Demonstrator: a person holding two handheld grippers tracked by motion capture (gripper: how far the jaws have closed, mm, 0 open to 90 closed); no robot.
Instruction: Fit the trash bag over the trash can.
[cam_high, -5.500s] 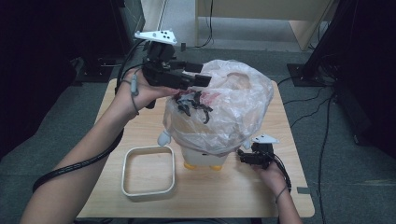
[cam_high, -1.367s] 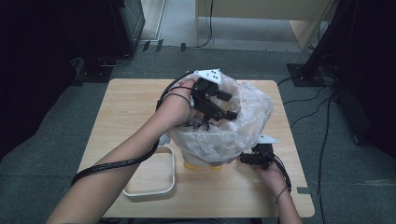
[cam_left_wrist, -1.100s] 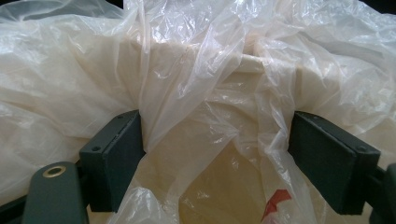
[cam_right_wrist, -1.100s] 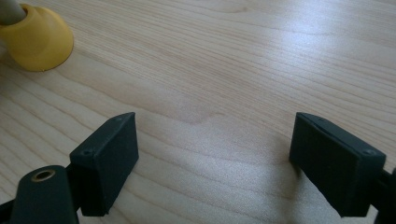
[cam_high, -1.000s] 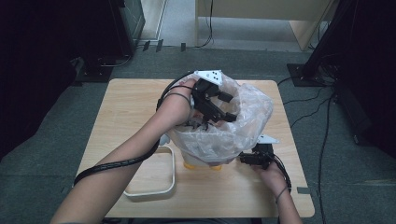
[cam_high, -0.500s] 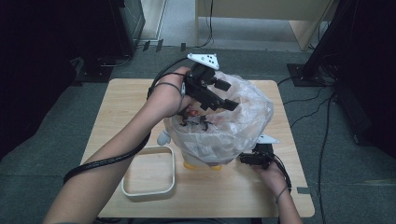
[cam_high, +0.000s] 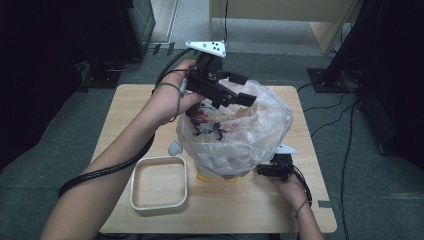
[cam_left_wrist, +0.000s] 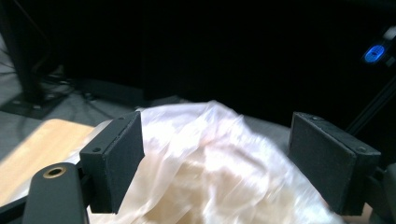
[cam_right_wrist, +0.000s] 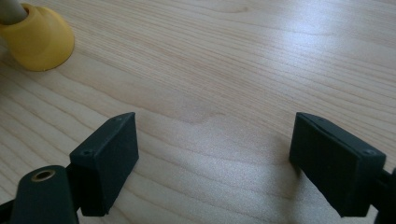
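Right now the clear plastic bag (cam_high: 235, 135) sits in the middle of the high view, puffed up over a white toy with yellow feet (cam_high: 216, 176) that stands on the wooden table (cam_high: 310, 210). Through the film I can make out dark and red bits near the bag's upper left, too blurred to name. My left gripper (cam_high: 235, 95) hangs above the bag's top edge, upper centre of the frame, jaws spread wide with nothing pinched; in the left gripper view the bag (cam_left_wrist: 210, 158) lies below and between the two black pads (cam_left_wrist: 114, 158), not touching them as far as I can tell. My right gripper (cam_high: 267, 171) rests low at the bag's lower right, and its own view shows jaws wide apart over bare table (cam_right_wrist: 224, 60) with one yellow foot (cam_right_wrist: 39, 39) at upper left. An empty white square dish (cam_high: 159, 184) sits lower left of the bag.
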